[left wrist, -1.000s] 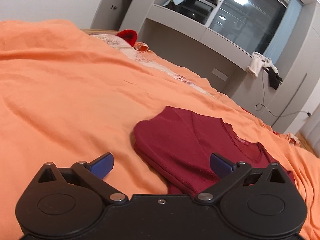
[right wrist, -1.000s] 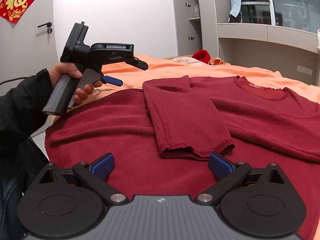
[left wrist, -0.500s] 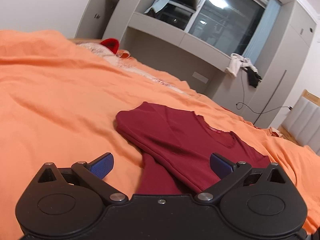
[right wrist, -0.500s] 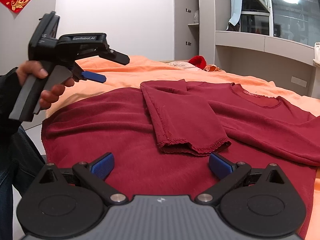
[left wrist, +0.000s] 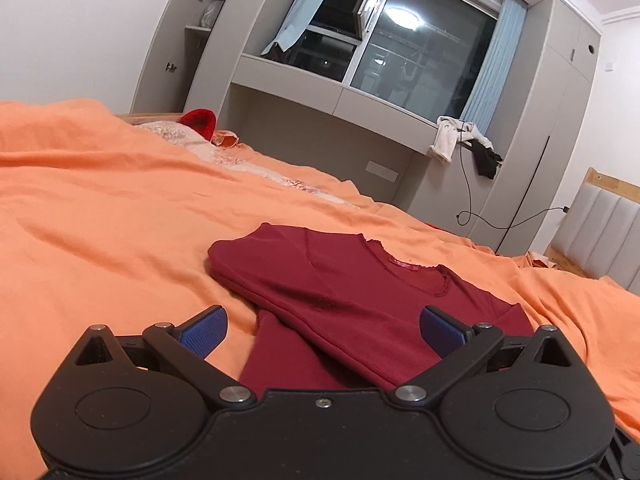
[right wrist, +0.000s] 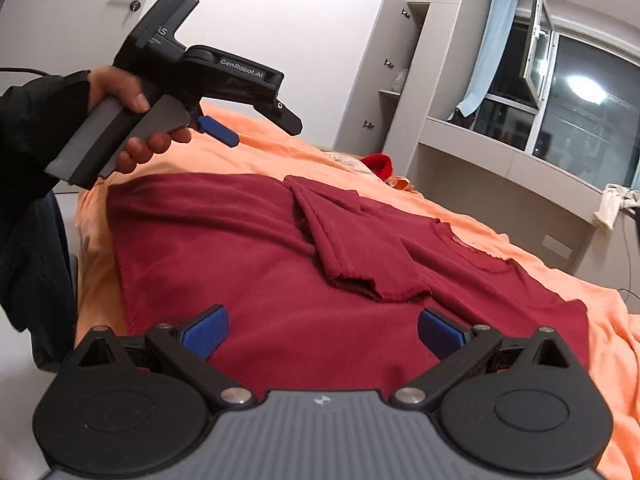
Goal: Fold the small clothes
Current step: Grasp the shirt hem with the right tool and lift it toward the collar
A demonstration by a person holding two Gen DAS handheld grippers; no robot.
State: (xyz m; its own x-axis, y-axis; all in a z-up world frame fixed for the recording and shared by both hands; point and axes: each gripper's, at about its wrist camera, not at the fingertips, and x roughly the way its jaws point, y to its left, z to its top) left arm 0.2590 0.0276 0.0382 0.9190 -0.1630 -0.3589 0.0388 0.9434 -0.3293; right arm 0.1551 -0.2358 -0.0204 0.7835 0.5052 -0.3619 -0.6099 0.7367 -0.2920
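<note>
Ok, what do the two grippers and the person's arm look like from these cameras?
Left gripper: black body with round pivot discs, silver bolts, blue ribbed fingertips. From the right camera it shows a grey pistol handle and white "GenRobot.AI" lettering. Right gripper: same black linkages and blue pads, but a grey ribbed body. The left hand is bare, with a black sleeve.

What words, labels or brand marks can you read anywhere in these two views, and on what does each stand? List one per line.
"GenRobot.AI": white print on the side of the left gripper, seen from the right wrist camera.
"AS": partly cut-off letters on that gripper's upper housing; the rest is hidden.
Small logo on the right gripper body: a symbol, no letters.
Red neck tag of the maroon shirt: too small to read.
</note>
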